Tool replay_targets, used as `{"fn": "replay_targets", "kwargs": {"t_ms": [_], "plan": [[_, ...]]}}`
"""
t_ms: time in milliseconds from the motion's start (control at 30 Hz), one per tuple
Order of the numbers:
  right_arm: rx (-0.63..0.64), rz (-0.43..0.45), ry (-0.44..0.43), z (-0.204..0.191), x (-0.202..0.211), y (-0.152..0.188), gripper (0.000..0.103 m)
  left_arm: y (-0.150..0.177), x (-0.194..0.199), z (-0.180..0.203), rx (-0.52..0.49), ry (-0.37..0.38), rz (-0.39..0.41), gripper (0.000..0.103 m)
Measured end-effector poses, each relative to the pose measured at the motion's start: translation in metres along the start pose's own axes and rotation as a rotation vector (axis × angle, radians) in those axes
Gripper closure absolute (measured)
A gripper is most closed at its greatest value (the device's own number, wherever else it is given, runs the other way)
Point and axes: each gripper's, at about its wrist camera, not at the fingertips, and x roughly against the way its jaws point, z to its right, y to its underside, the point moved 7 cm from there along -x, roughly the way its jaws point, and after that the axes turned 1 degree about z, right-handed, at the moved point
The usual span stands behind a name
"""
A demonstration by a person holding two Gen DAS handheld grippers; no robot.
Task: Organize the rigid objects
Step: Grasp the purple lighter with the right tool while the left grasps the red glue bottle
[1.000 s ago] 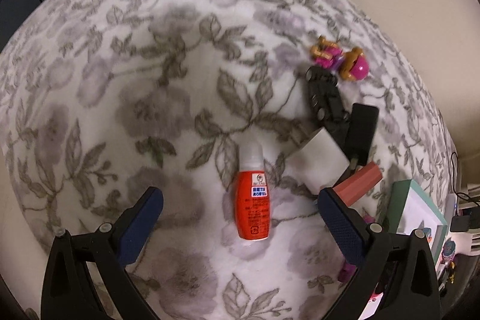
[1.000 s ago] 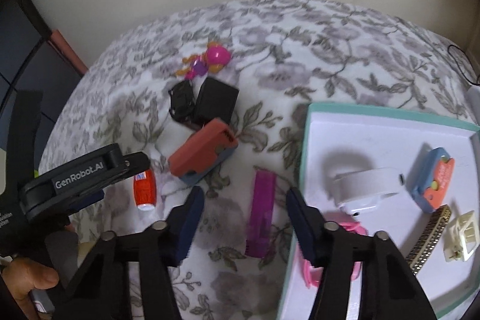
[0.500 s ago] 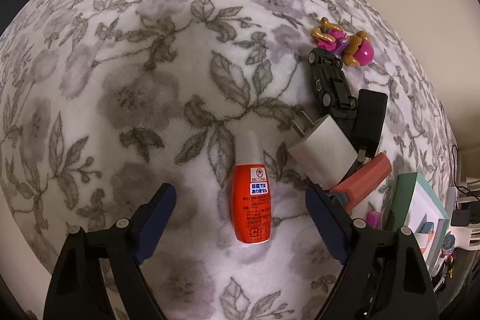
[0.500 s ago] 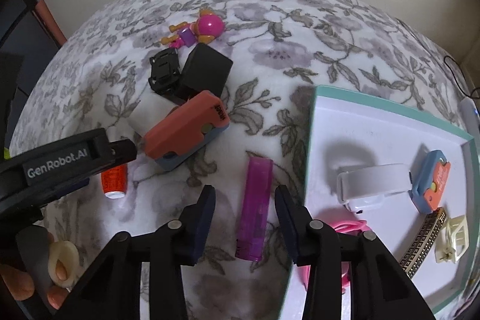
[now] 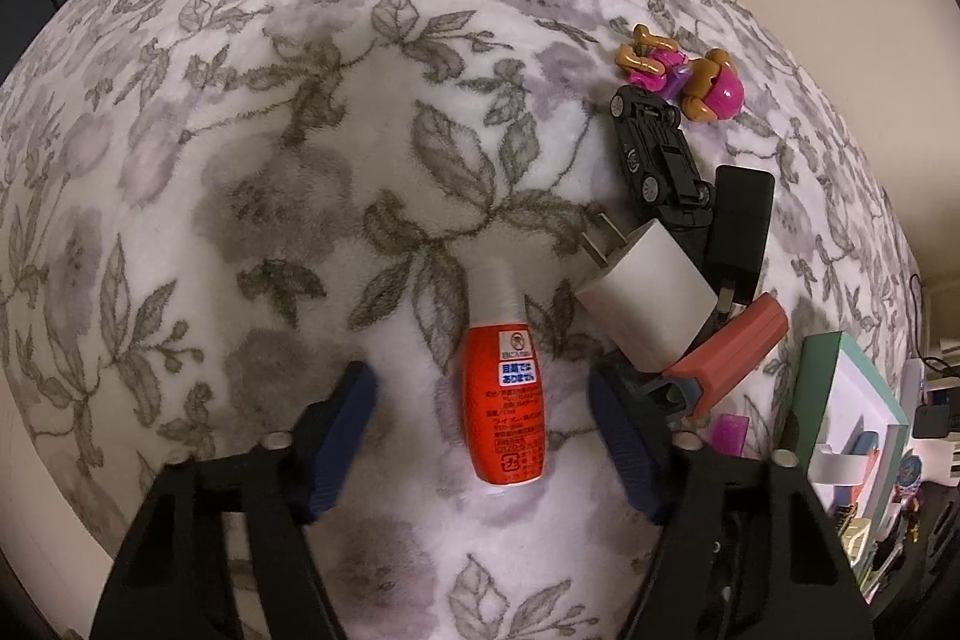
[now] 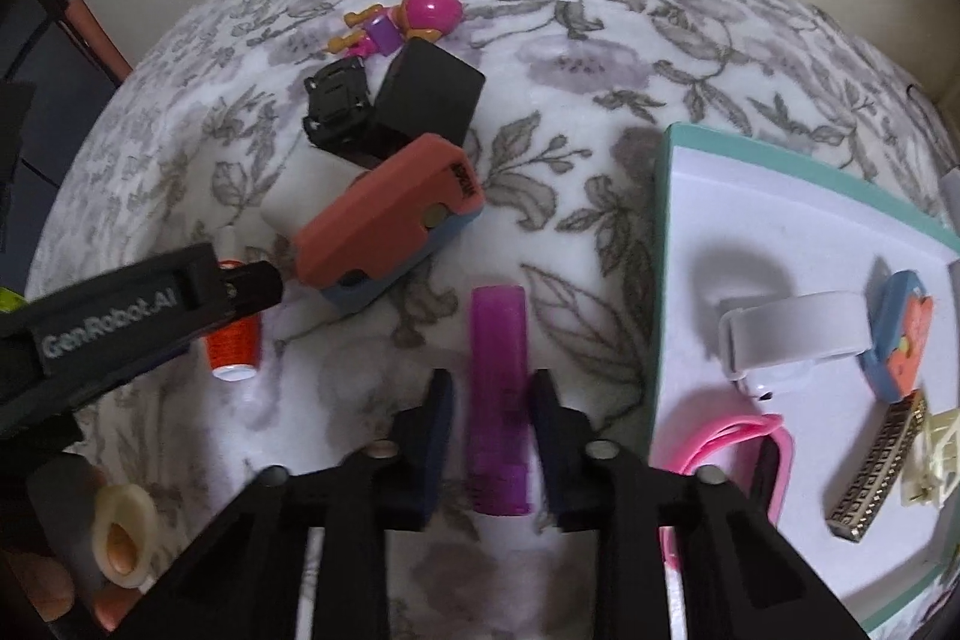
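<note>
An orange bottle (image 5: 504, 400) with a white cap lies on the flowered blanket between the fingers of my left gripper (image 5: 480, 385). Its jaws are closing, and a gap still shows on both sides of the bottle. In the right wrist view a purple comb (image 6: 497, 340) lies lengthwise between the pads of my right gripper (image 6: 492, 382), which is shut on it. The comb rests on the blanket just left of a teal-rimmed white tray (image 6: 750, 208). The orange bottle (image 6: 234, 340) shows there too, partly behind a left finger (image 6: 240, 280).
A white charger (image 5: 648, 304), a red-and-blue case (image 6: 384, 220), a black box (image 6: 429, 94), a black toy car (image 6: 336, 106) and a pink figure (image 6: 420, 16) cluster behind the bottle. The tray holds a white clip (image 6: 792, 334), a blue-orange piece (image 6: 900, 340) and several small items.
The left jaws have narrowed around the orange bottle. The right gripper has sunk toward the blanket and its jaws have closed onto the purple comb.
</note>
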Motion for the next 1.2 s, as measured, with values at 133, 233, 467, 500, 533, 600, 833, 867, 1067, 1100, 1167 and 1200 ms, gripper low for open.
{"fn": "replay_targets", "kwargs": {"t_ms": [133, 233, 467, 500, 533, 600, 833, 867, 1067, 1100, 1167, 1200], "plan": [[0.008, 0.001, 0.014, 0.001, 0.001, 0.0, 0.082, 0.001, 0.001, -0.003, -0.011, -0.009, 0.004, 0.041], [0.022, 0.004, 0.025, -0.001, -0.001, 0.0, 0.082, 0.001, 0.002, -0.003, -0.026, -0.02, 0.008, 0.054], [0.075, 0.015, 0.076, -0.008, -0.004, 0.002, 0.082, 0.001, 0.001, 0.003, -0.069, -0.031, 0.015, 0.064], [0.09, 0.017, 0.09, -0.009, -0.004, 0.002, 0.082, 0.001, 0.0, 0.002, -0.072, -0.033, 0.016, 0.064], [0.106, 0.02, 0.107, -0.011, -0.004, 0.003, 0.082, 0.0, 0.0, 0.002, -0.076, -0.038, 0.019, 0.064], [0.131, 0.027, 0.133, -0.014, -0.004, 0.004, 0.082, -0.002, -0.002, 0.002, -0.086, -0.046, 0.021, 0.064], [0.153, 0.046, 0.156, -0.016, -0.005, 0.006, 0.082, -0.002, 0.0, 0.001, -0.117, -0.075, 0.033, 0.064], [0.157, 0.046, 0.16, -0.017, -0.004, 0.007, 0.082, -0.002, 0.0, 0.002, -0.12, -0.078, 0.033, 0.064], [0.068, 0.04, 0.076, -0.009, 0.004, 0.005, 0.082, -0.001, 0.001, 0.003, -0.081, -0.054, 0.036, 0.075], [0.059, 0.05, 0.069, -0.007, 0.008, 0.003, 0.082, -0.001, 0.001, 0.002, -0.075, -0.049, 0.036, 0.075], [0.051, 0.072, 0.058, -0.005, 0.016, -0.001, 0.082, -0.001, 0.002, 0.003, -0.066, -0.035, 0.038, 0.075], [0.045, 0.079, 0.054, -0.005, 0.019, -0.003, 0.082, -0.001, 0.003, 0.003, -0.062, -0.026, 0.039, 0.075]]}}
